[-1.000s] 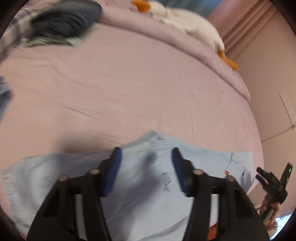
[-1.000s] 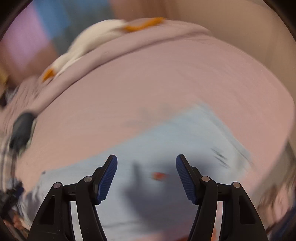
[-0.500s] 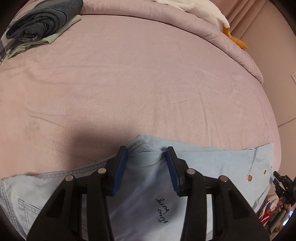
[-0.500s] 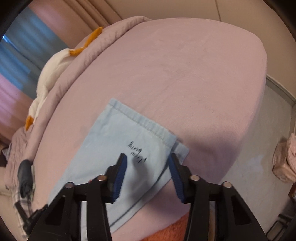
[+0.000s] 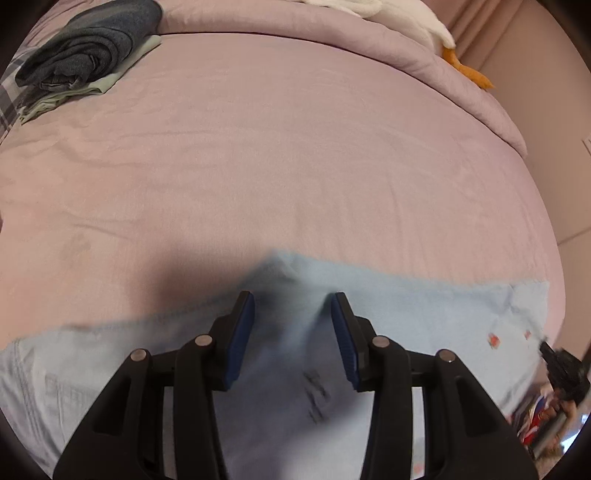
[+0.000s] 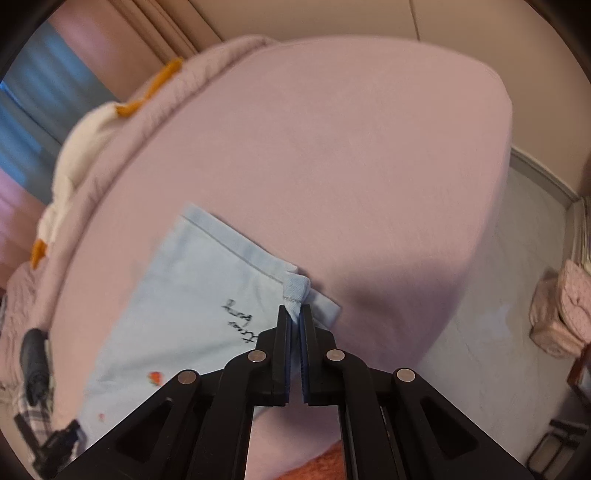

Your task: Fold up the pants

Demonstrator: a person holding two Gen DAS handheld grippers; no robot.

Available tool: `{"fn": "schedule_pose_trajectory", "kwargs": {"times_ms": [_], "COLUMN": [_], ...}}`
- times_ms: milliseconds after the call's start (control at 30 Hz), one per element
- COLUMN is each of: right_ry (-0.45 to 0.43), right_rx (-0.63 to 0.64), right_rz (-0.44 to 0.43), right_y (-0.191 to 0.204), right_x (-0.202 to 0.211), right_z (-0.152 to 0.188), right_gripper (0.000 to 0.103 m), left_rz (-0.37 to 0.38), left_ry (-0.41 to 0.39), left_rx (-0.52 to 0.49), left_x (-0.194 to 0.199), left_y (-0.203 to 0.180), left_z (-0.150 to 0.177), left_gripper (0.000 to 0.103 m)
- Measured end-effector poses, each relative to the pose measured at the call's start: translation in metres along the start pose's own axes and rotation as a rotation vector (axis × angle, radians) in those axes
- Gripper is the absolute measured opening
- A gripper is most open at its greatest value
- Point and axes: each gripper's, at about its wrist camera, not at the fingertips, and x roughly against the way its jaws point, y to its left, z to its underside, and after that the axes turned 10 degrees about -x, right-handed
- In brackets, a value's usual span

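Light blue pants [image 5: 424, 314] lie flat along the near edge of the pink bed [image 5: 295, 166], with handwriting and small red prints on the cloth. My left gripper [image 5: 291, 317] hangs over the crotch area. Its jaws stand apart, a raised ridge of blurred fabric runs between them, and the pads show no pressing. In the right wrist view the pants [image 6: 192, 295] end in a leg hem at the bed's corner. My right gripper [image 6: 293, 310] is shut on the bunched hem corner.
A stack of folded dark grey and pale green clothes [image 5: 85, 55] sits at the far left of the bed. A white plush goose [image 5: 406, 18] with orange feet lies along the rolled duvet. Right of the bed [image 6: 351, 147] are pale floor [image 6: 498, 295] and a pink bundle [image 6: 561, 317].
The right jaws closed from wide apart onto the hem corner, which now stands bunched up. The left gripper came lower over the pants and narrowed slightly; the cloth under it is now blurred.
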Motion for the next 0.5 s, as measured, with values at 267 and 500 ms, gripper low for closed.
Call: {"fn": "schedule_pose_trajectory", "kwargs": {"times_ms": [267,500], "right_ry": [-0.005,-0.008], "right_rx": [0.012,-0.003], "right_rz": [-0.01,-0.04], "right_y": [0.002,-0.005], "right_x": [0.0,0.002], "right_z": [-0.002,0.0], "right_gripper": [0.003,0.003], "left_rz": [0.231,0.178], "left_ry": [0.028,0.078], "left_rx": [-0.034,-0.106], "left_x": [0.027,0.009], "left_y": [-0.041,-0.067], "left_z": [0.062,0.093], "left_gripper": [0.043,0.042]}}
